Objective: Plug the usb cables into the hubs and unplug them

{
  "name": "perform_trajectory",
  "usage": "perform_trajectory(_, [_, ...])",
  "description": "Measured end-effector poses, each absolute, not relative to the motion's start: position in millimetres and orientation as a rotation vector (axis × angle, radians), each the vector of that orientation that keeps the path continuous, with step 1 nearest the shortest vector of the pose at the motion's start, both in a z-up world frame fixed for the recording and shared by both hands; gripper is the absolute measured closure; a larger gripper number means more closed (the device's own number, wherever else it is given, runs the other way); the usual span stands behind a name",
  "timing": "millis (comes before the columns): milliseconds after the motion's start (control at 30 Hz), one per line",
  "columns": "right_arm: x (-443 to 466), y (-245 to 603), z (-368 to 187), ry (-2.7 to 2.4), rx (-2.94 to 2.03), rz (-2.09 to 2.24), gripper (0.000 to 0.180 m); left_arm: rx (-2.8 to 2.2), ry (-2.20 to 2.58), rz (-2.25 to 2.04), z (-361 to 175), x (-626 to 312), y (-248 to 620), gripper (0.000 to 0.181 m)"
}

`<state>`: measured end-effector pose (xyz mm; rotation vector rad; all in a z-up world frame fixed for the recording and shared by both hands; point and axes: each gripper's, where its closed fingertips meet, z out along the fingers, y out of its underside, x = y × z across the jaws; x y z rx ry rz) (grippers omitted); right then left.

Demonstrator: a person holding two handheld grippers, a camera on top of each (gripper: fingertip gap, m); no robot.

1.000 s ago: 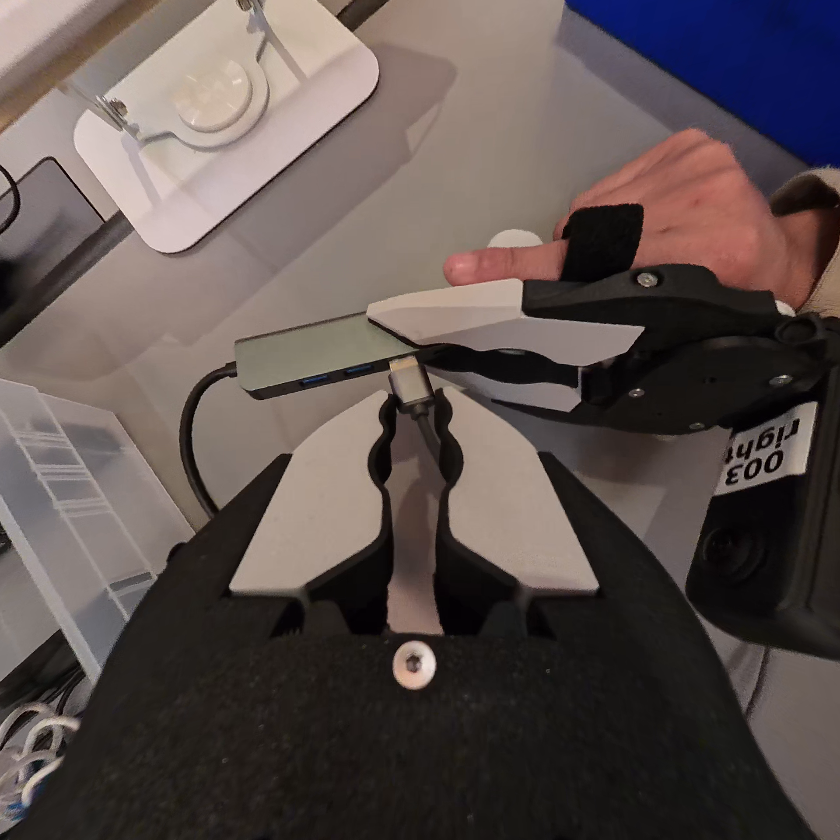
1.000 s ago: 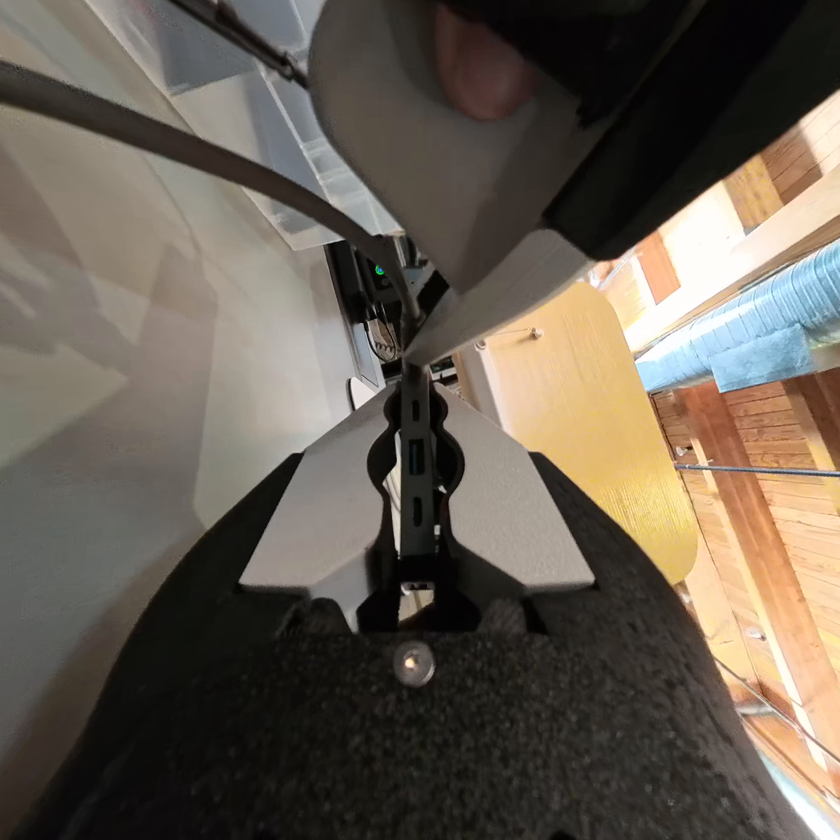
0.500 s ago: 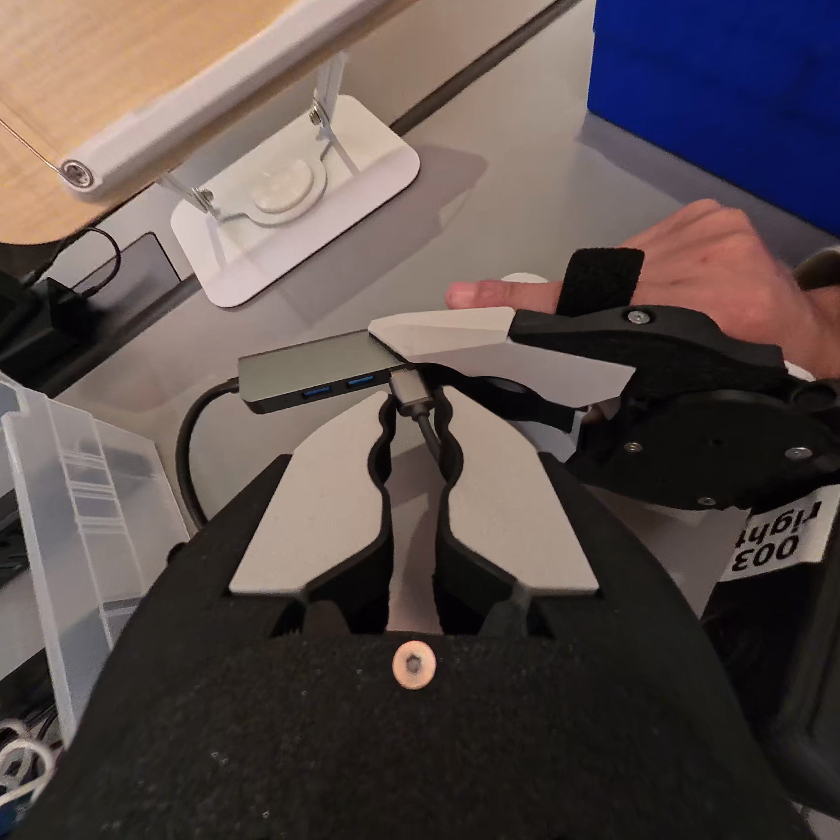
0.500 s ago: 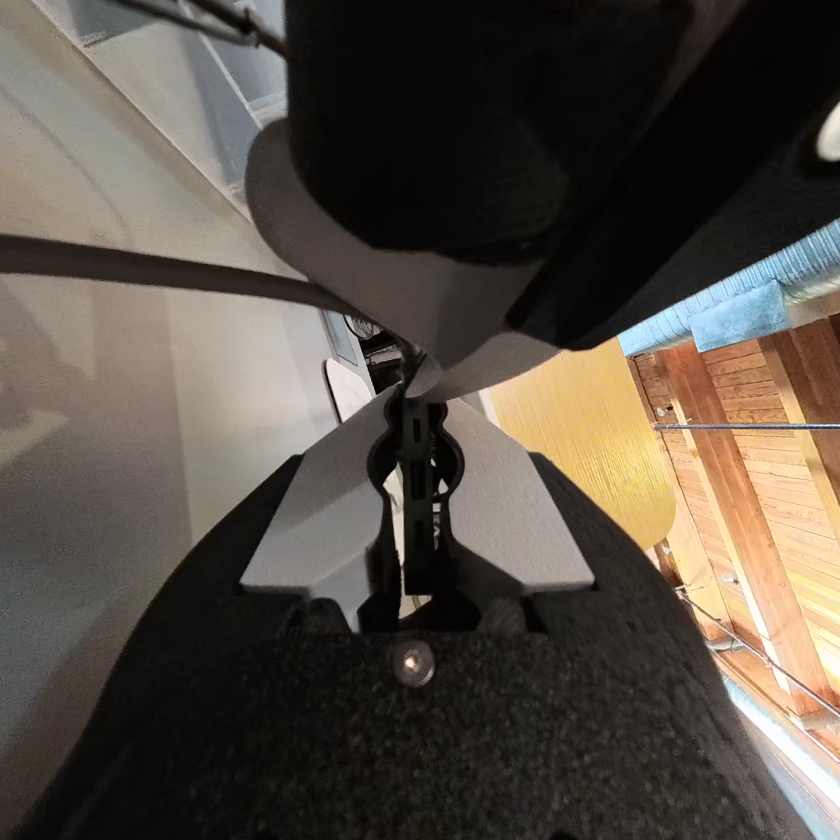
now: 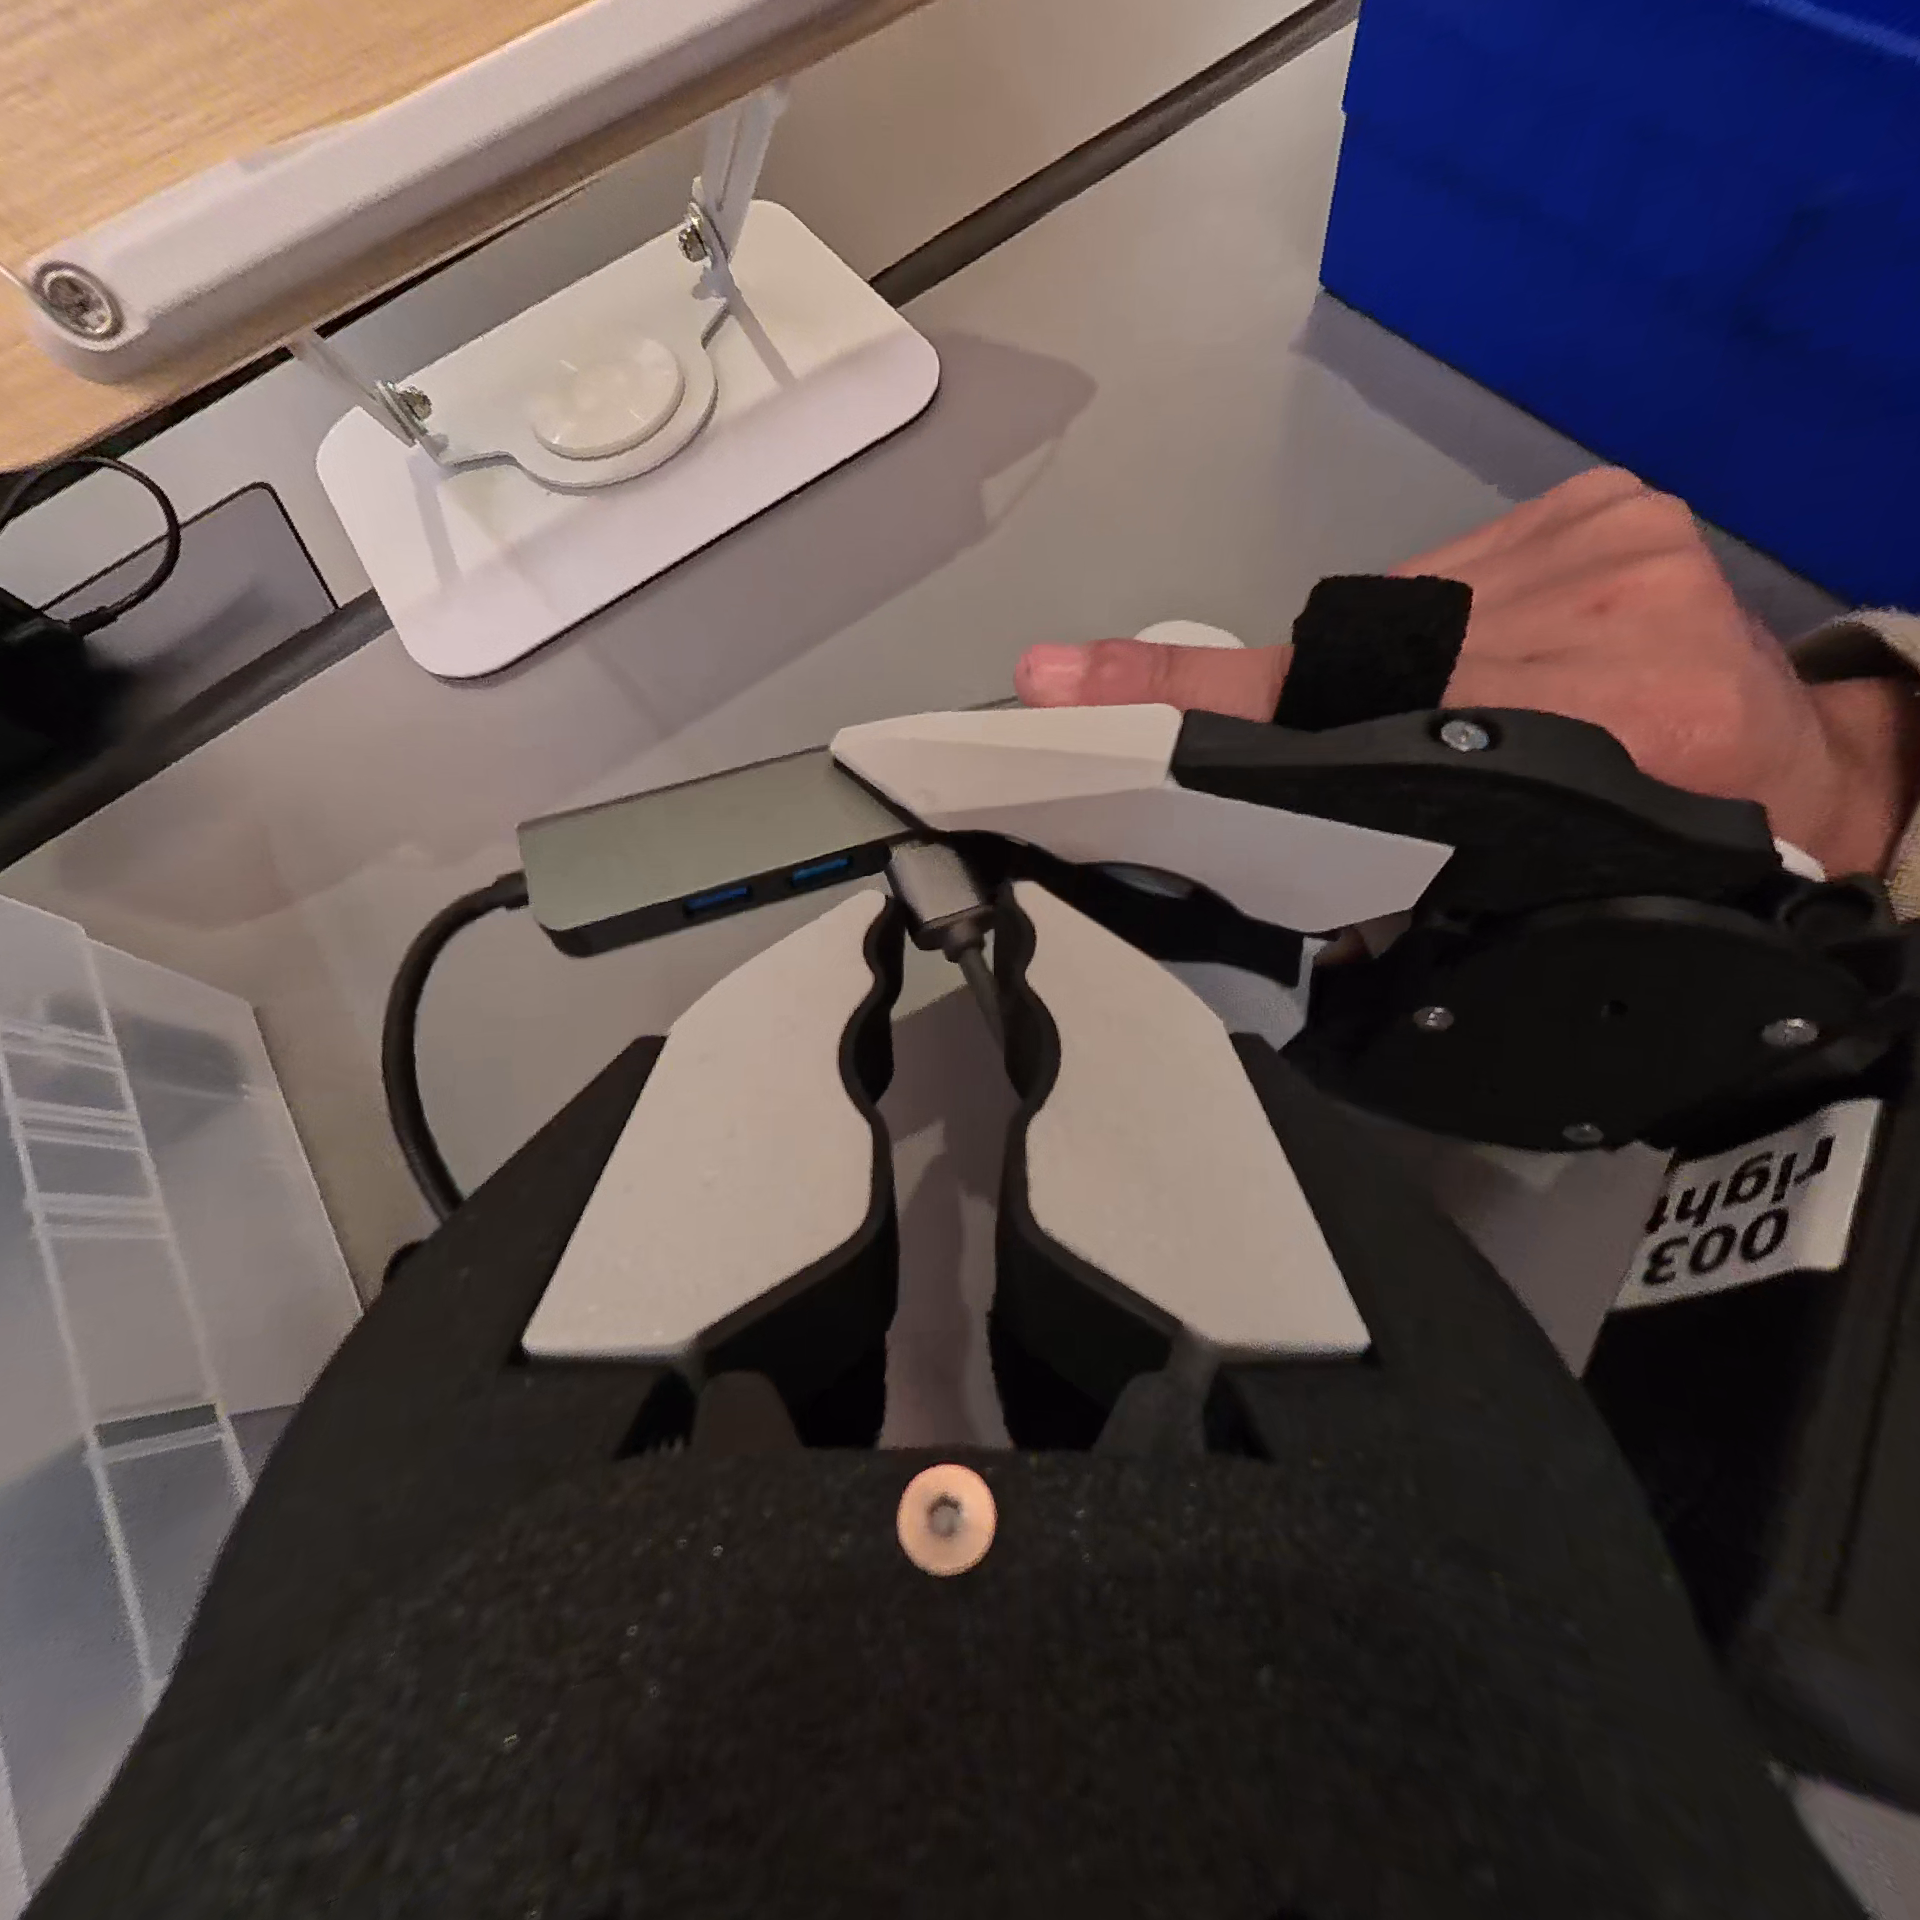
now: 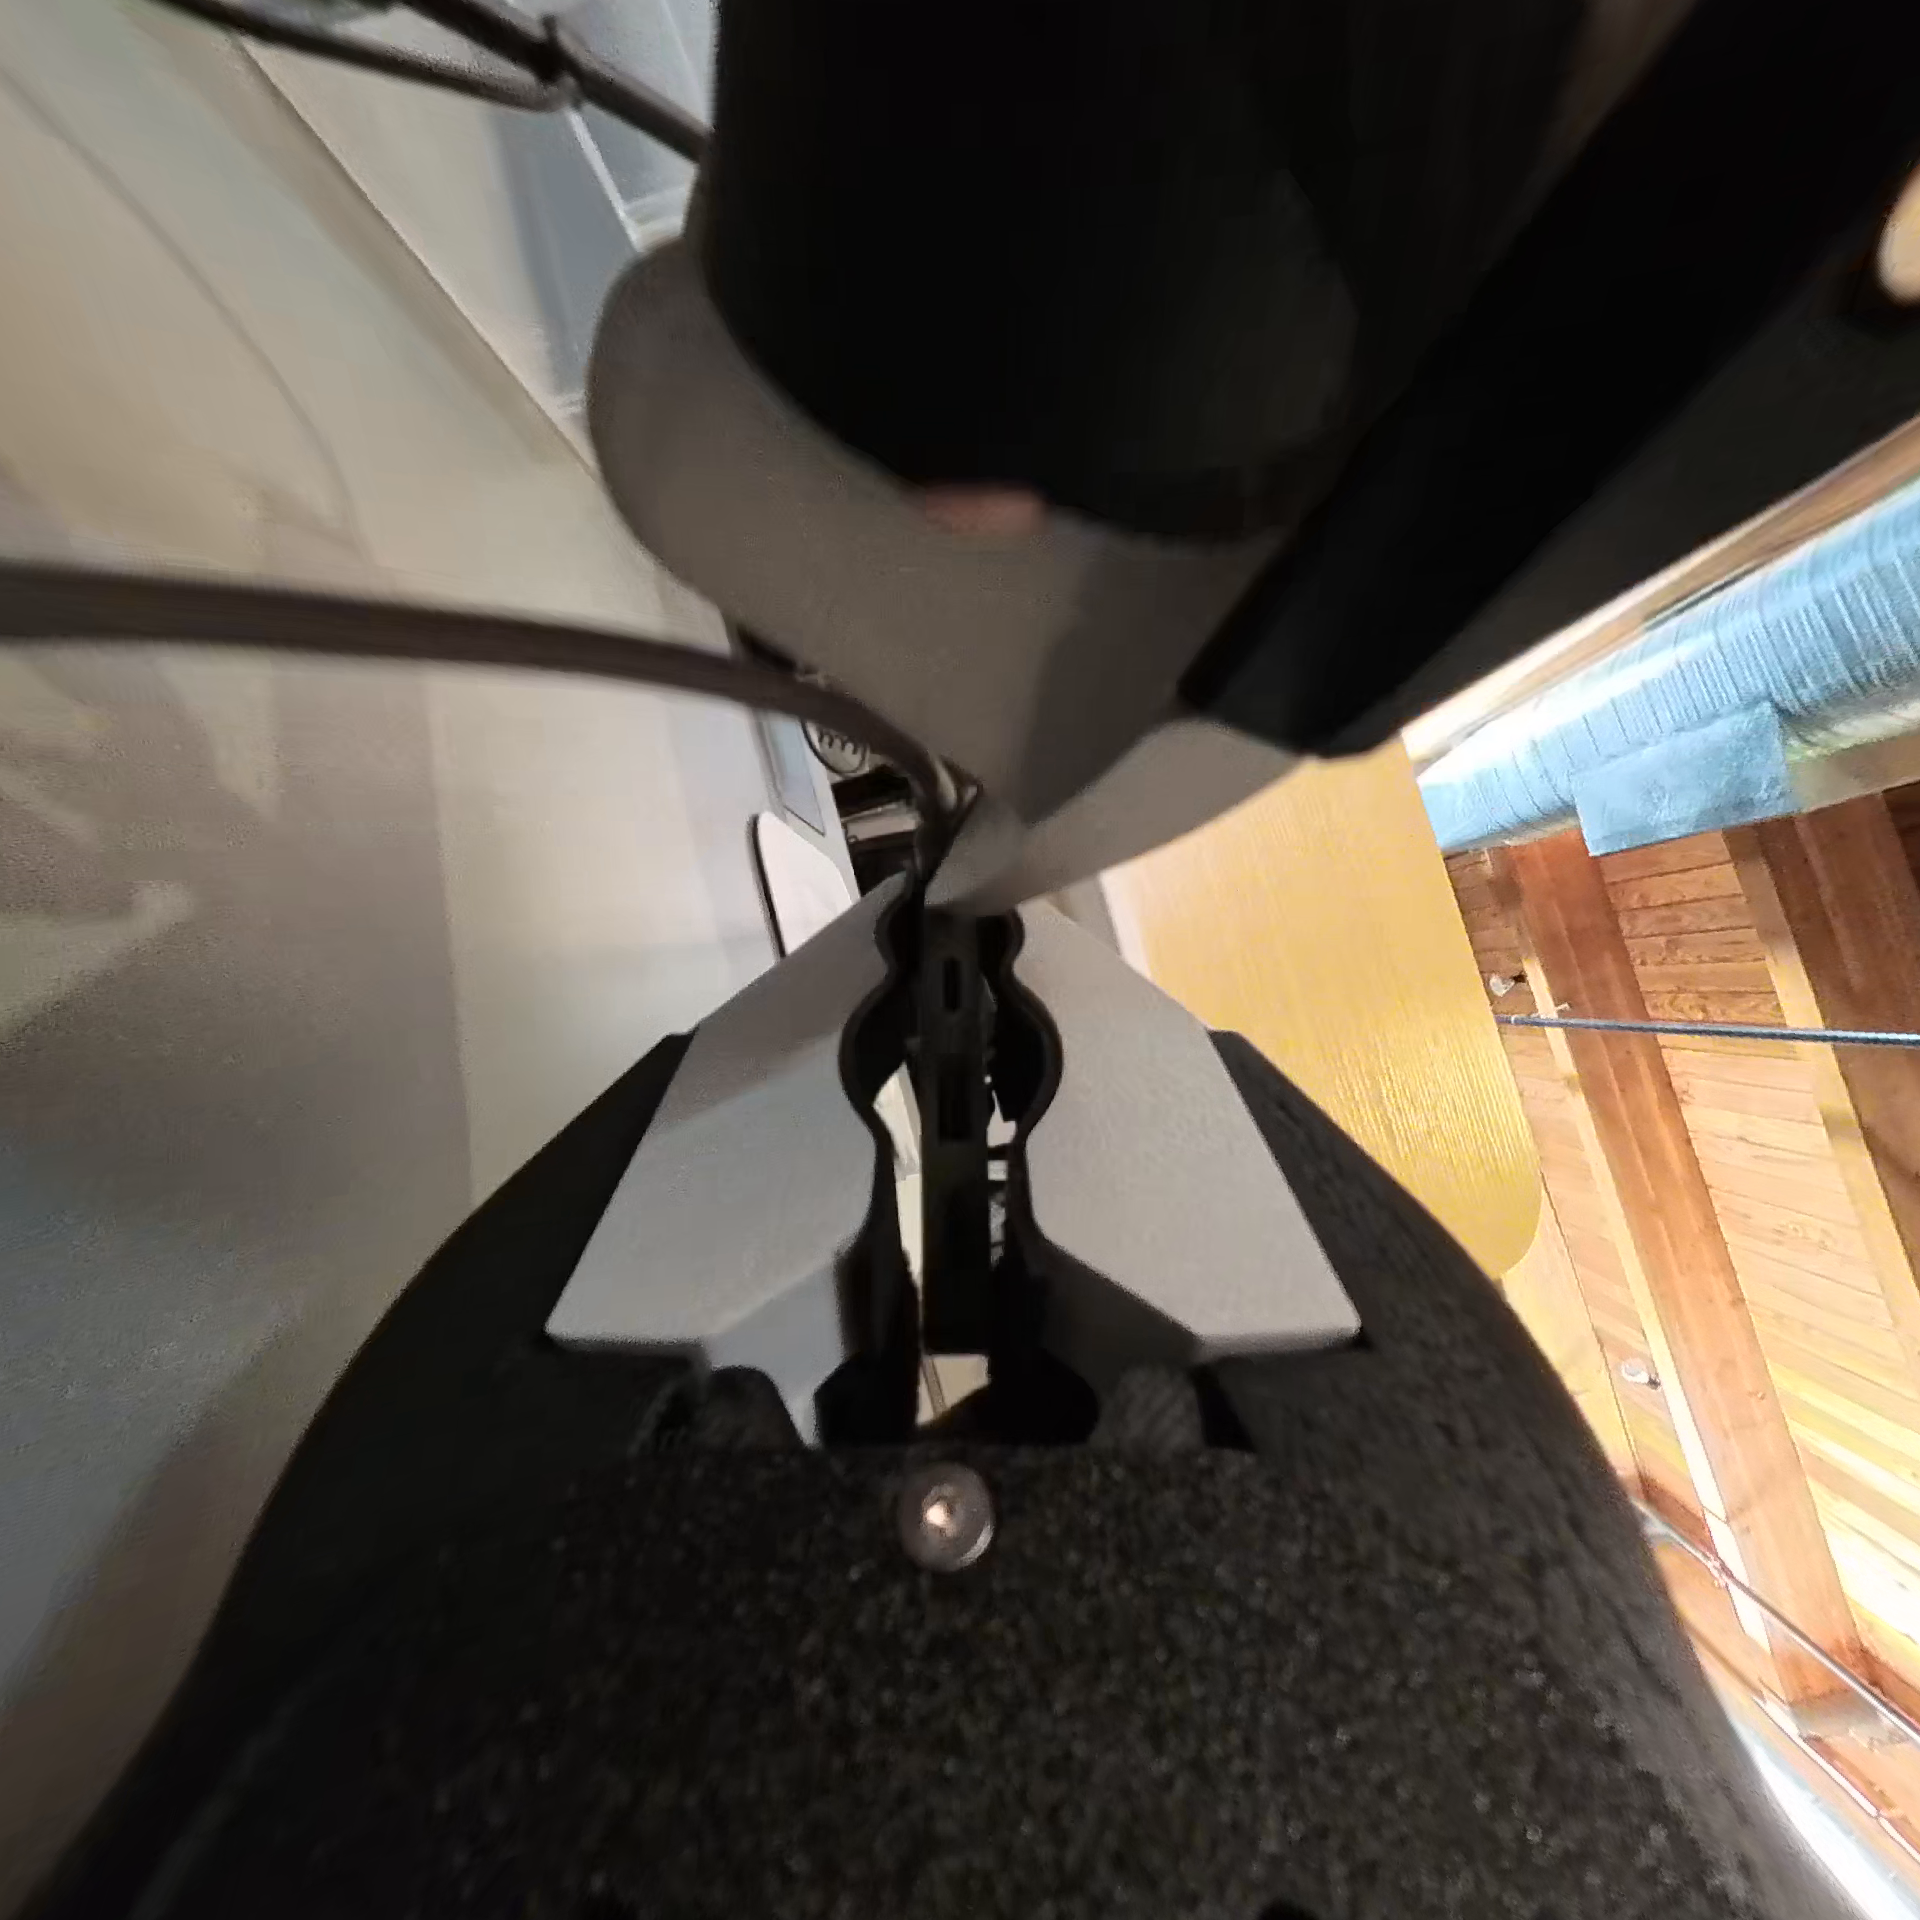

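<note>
Grey usb hub (image 5: pixel 707 852) held just above the table (image 5: pixel 1195 436), long axis running from 8 o'clock to 2 o'clock in the left wrist view, port edge facing 6 o'clock. Silver usb plug (image 5: pixel 930 899) seated in the port nearest the right end, its cable (image 5: pixel 982 987) trailing toward 5 o'clock. Left tongs (image 5: pixel 948 920) narrow around the plug and cable, apparently loose, grip not certain. Right tongs (image 6: pixel 951 997) clamped on the hub's right end. Judged mid-unplug: best pulled straight back along the plug's own axis, no twisting, hub kept steady. Farther out: white stand (image 5: pixel 623 447) at 11 o'clock, blue box (image 5: pixel 1662 208) at 2, clear bin (image 5: pixel 125 1195) at 8.
</note>
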<state>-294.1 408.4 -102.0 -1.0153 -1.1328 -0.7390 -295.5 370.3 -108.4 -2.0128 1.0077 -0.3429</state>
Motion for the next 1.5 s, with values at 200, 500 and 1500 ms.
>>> perform_trajectory(200, [-294.2, 404.6, -100.5, -1.121, -1.014, -0.765, 0.171, -2.04, 0.991, -0.404, -105.4, -305.3, 372.3, 0.165])
perform_trajectory(500, [-261.7, 393.7, -86.8, -1.185, -1.182, -0.827, 0.171, -1.95, 0.841, -0.6, -77.7, -312.9, 335.2, 0.133])
perform_trajectory(1500, [131.3, 360.4, 133.5, -0.313, -2.057, -0.7, 0.17, -1.811, 0.834, -0.769, -107.7, -357.1, 219.3, 0.135])
